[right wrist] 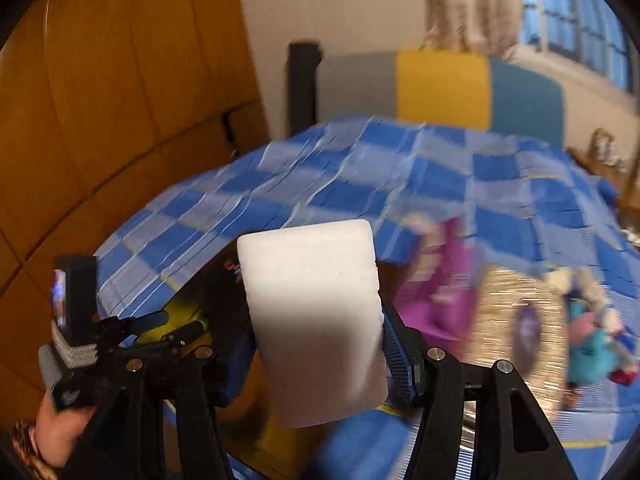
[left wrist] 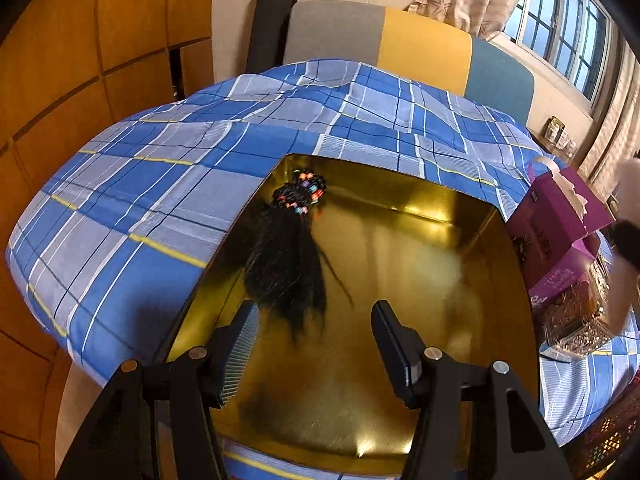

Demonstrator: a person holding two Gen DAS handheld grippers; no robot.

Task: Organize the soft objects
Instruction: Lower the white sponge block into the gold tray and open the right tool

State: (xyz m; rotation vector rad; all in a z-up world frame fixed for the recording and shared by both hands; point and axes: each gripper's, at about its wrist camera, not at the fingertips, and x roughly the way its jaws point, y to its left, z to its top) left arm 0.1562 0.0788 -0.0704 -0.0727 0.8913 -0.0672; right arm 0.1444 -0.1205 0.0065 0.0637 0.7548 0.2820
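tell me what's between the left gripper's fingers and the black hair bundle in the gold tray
Nothing: in the left wrist view only bare gold tray floor lies between the open left gripper and the black hair bundle, whose loose ends nearly reach the fingers.

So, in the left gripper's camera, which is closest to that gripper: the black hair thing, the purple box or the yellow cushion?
From the left gripper:
1. Black hair piece, lying in the gold tray, just ahead.
2. Purple box, off to the right on the bed.
3. Yellow cushion, at the bed's far end.
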